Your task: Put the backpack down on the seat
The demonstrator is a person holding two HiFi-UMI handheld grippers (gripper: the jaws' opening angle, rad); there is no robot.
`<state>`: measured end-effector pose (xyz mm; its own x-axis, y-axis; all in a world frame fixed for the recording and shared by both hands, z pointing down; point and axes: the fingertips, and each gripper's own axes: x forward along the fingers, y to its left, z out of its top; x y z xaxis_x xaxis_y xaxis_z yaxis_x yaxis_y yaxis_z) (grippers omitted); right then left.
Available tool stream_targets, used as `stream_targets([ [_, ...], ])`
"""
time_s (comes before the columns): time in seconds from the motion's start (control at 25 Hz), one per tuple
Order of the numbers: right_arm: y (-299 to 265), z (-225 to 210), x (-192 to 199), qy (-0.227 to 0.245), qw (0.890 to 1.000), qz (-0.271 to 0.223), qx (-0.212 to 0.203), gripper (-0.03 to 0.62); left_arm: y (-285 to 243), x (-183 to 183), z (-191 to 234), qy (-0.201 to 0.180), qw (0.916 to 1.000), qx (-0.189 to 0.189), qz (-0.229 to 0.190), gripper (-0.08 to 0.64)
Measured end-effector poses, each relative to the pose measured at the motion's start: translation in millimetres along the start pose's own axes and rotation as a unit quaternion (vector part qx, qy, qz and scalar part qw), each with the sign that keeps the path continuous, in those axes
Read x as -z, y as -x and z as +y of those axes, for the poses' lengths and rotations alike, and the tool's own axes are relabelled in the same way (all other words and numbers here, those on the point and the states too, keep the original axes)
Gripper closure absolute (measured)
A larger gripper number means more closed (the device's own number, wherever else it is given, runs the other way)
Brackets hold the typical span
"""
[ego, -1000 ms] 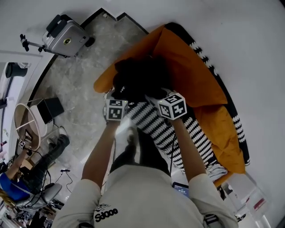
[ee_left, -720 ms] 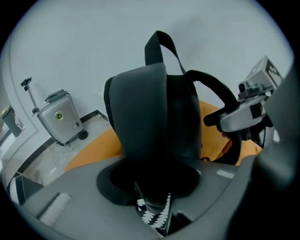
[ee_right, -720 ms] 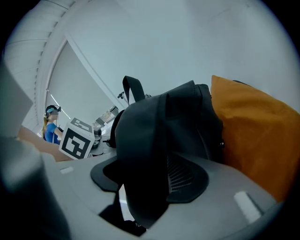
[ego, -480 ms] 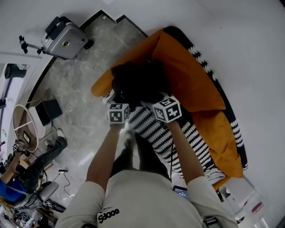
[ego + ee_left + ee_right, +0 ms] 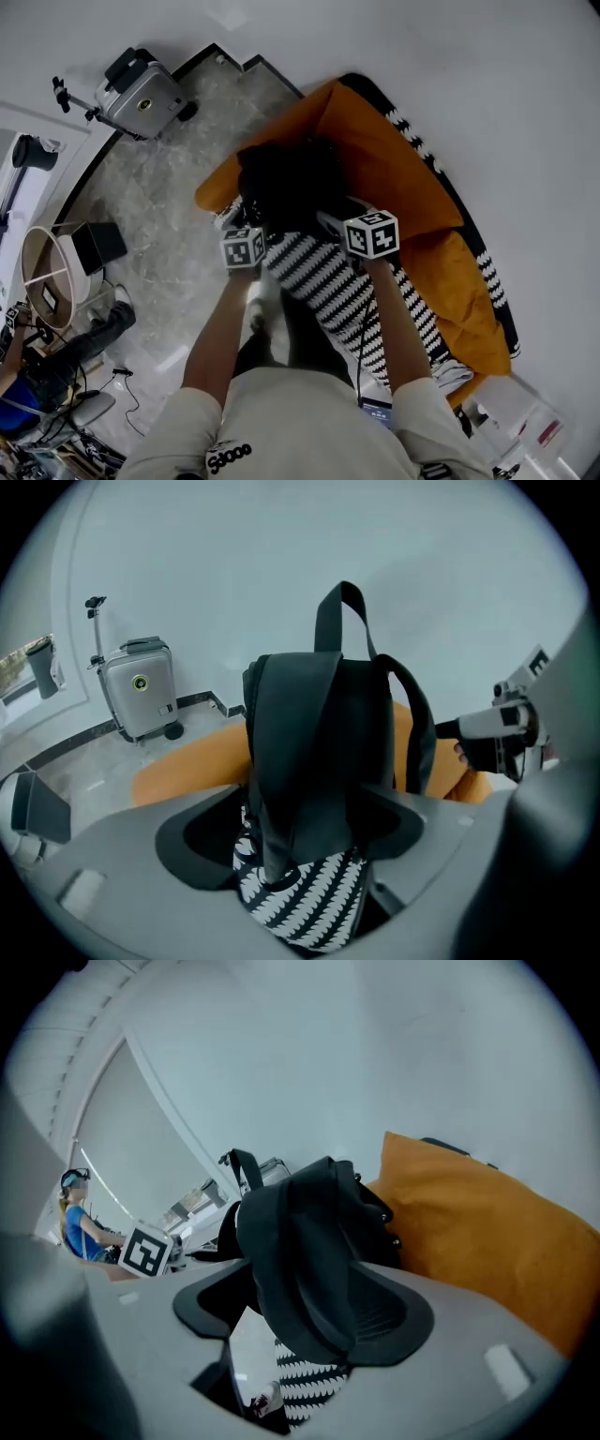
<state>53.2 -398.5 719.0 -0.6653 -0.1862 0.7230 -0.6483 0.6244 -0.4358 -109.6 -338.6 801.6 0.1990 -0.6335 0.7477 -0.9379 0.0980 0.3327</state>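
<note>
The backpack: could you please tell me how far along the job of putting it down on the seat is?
Done: the backpack stands upright on the striped seat, in front of the orange cushion. In hand: the jaws of the left gripper and the right gripper are opening, each with a black strap between them. Left: draw both grippers clear of the straps.

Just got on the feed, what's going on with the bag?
A person works a tool in each hand. The black backpack stands upright on the striped seat, against the orange cover. The left tool and right tool are both opening, each with a backpack strap between its jaws, so the bag looks set down and is being released.
</note>
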Motion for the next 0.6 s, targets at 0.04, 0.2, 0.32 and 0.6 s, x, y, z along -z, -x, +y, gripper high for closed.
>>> stream_targets([
  [0.04, 8, -2, -3, -0.009, 1.000, -0.013, 0.009, 0.279, 6, 3, 2, -0.004, 1.0000, -0.001, 0.001, 0.202],
  [0.2, 35, -3, -8, -0.030, 0.997, -0.054, 0.039, 0.298, 31, 14, 7, -0.012, 0.9999, 0.001, -0.005, 0.204],
  [0.32, 45, 15, -4, -0.030, 0.996, -0.069, 0.040, 0.322, 55, 17, 14, -0.015, 0.9998, -0.001, -0.017, 0.224],
  [0.6, 72, 59, 5, -0.017, 0.993, -0.100, 0.055, 0.339, 109, 12, 33, -0.033, 0.9983, 0.002, -0.048, 0.252],
])
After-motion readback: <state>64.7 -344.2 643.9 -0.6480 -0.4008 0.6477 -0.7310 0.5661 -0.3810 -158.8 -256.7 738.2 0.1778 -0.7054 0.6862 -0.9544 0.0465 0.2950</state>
